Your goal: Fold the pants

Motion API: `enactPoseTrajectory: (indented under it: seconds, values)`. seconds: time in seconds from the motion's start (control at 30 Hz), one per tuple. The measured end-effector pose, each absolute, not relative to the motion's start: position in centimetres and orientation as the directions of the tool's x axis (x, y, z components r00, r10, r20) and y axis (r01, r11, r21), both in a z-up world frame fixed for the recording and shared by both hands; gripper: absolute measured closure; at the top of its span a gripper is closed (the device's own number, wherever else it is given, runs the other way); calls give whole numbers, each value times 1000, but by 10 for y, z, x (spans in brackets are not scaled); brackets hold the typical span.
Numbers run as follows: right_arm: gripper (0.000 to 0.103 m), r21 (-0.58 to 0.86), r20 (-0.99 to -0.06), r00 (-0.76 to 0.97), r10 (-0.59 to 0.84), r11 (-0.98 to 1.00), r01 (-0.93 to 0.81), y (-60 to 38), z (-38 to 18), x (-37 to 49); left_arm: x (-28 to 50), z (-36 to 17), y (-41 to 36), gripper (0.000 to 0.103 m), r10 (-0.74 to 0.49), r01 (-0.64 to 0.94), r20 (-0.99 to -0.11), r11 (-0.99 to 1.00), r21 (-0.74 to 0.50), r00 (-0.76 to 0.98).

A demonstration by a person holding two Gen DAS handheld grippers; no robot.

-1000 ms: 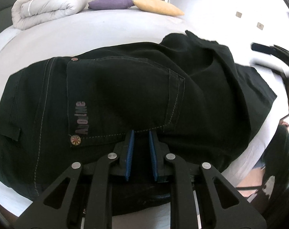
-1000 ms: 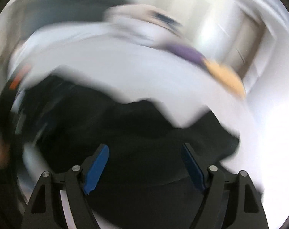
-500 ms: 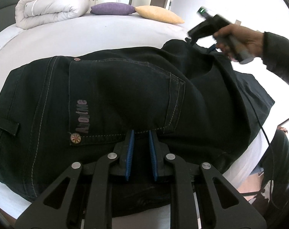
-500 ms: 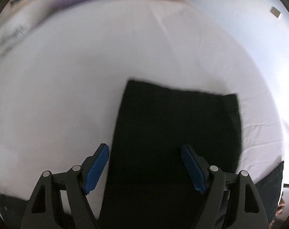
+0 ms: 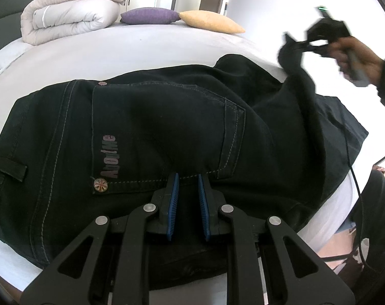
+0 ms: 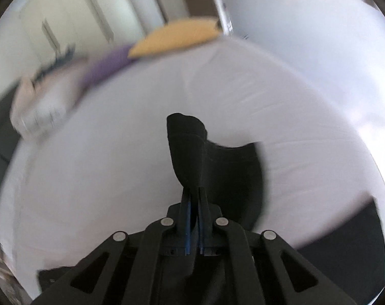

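2 claws grip 1 pair of black pants [image 5: 167, 127]: left claw [image 5: 187, 178], right claw [image 6: 194, 193].

The right wrist view is smeared by motion: the folded quilt [image 6: 37, 111], the purple cushion [image 6: 105, 66] and the yellow cushion [image 6: 174, 38] show only as soft streaks, and the edges of the black pants [image 6: 217, 157] are fuzzy. In the left wrist view the right gripper [image 5: 298, 44] and the hand [image 5: 355, 58] holding it are blurred. The pants [image 5: 154, 127] run under the left gripper [image 5: 187, 186], so their near edge is hidden. The person's arm is cut off by the right edge.
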State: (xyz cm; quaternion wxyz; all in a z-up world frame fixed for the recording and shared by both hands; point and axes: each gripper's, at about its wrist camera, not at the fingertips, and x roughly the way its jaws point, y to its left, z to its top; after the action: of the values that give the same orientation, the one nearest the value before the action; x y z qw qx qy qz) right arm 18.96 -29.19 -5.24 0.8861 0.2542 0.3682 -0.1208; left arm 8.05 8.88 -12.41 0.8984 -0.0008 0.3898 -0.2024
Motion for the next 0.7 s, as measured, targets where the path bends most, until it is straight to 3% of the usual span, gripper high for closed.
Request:
enactPoseTrajectory:
  seconds: [0.1, 0.2, 0.37, 0.4, 0.47, 0.53, 0.57, 0.6, 0.7]
  values:
    - [98, 469, -650, 759, -39, 765, 441, -335, -46, 118, 79, -124, 85, 87, -356, 361, -701, 920, -149, 617]
    - [98, 625, -580, 815, -19, 631, 459, -386, -75, 36, 79, -123, 83, 87, -350, 356, -702, 923, -146, 620]
    - [93, 698, -641, 767, -41, 386, 604, -418, -158, -57, 79, -122, 80, 87, -350, 350, -707, 924, -153, 614]
    - [97, 731, -622, 782, -30, 335, 595, -421, -172, -75, 80, -121, 80, 87, -349, 349, -709, 924, -154, 613]
    - [94, 773, -577, 817, -16, 315, 551, -428, -182, -87, 81, -121, 79, 87, -345, 345, -712, 926, -152, 612]
    - [73, 787, -551, 835, -7, 327, 523, -428, -177, -89, 83, -121, 80, 87, -341, 338, -716, 928, -154, 609]
    - [50, 807, -523, 852, 6, 323, 494, -427, -175, -88, 84, -120, 79, 87, -337, 334, -719, 930, -154, 608]
    - [38, 823, -501, 866, 10, 315, 473, -427, -172, -87, 84, -120, 79, 87, -334, 331, -722, 931, -153, 607]
    - [34, 800, -531, 847, -9, 325, 505, -419, -166, -73, 86, -120, 79, 87, -328, 317, -731, 935, -160, 599]
